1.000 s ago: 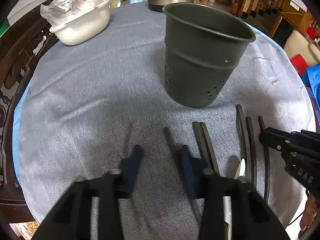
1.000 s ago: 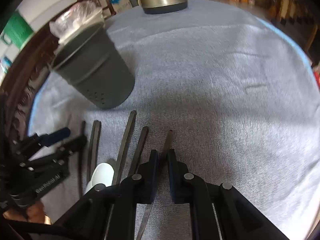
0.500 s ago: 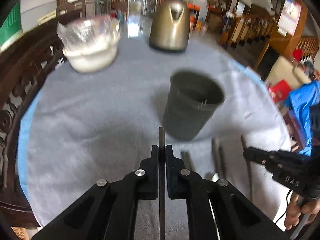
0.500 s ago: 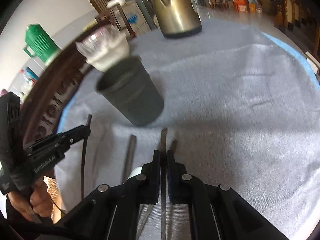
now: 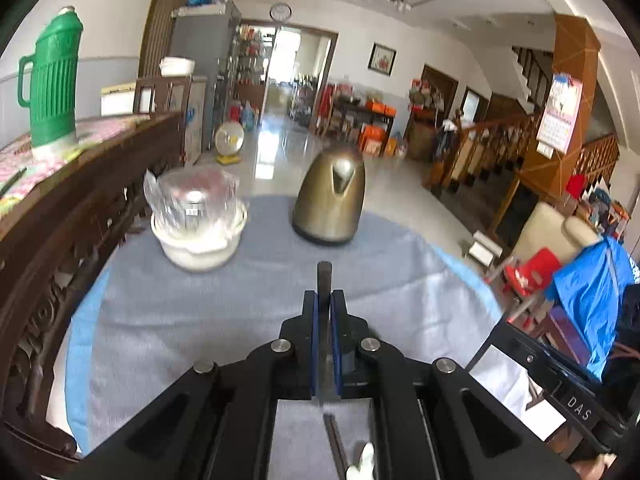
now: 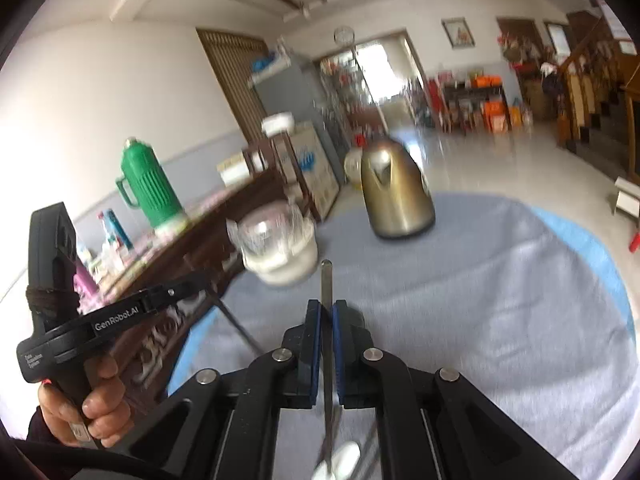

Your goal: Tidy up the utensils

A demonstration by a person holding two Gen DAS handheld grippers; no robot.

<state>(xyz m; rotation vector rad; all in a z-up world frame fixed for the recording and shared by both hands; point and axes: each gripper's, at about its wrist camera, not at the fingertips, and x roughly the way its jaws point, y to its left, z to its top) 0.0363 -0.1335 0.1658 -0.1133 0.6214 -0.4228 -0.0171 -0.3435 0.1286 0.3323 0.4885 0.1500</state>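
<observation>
The left tool (image 5: 324, 304) is clamped tight on a dark, flat utensil handle (image 5: 324, 276) that sticks out past its blue-lined pads, above the grey-clothed worktop (image 5: 168, 320). The right tool (image 6: 325, 312) pinches a thin grey utensil (image 6: 326, 280) the same way, its tip pointing up toward the room. Beneath the left tool, more dark sticks (image 5: 334, 440) and a white spoon (image 5: 362, 460) lie on the cloth. In the right wrist view, the body of the left tool reads "GenRobot.AI" (image 6: 116, 316), gripped by a hand (image 6: 86, 408); in the left wrist view, the other tool's body shows "DAS" (image 5: 579, 408). A bronze kettle (image 5: 330, 200) and a plastic-wrapped white bowl (image 5: 198, 228) stand at the far side. A wall calendar (image 5: 558, 116) hangs too blurred to read.
</observation>
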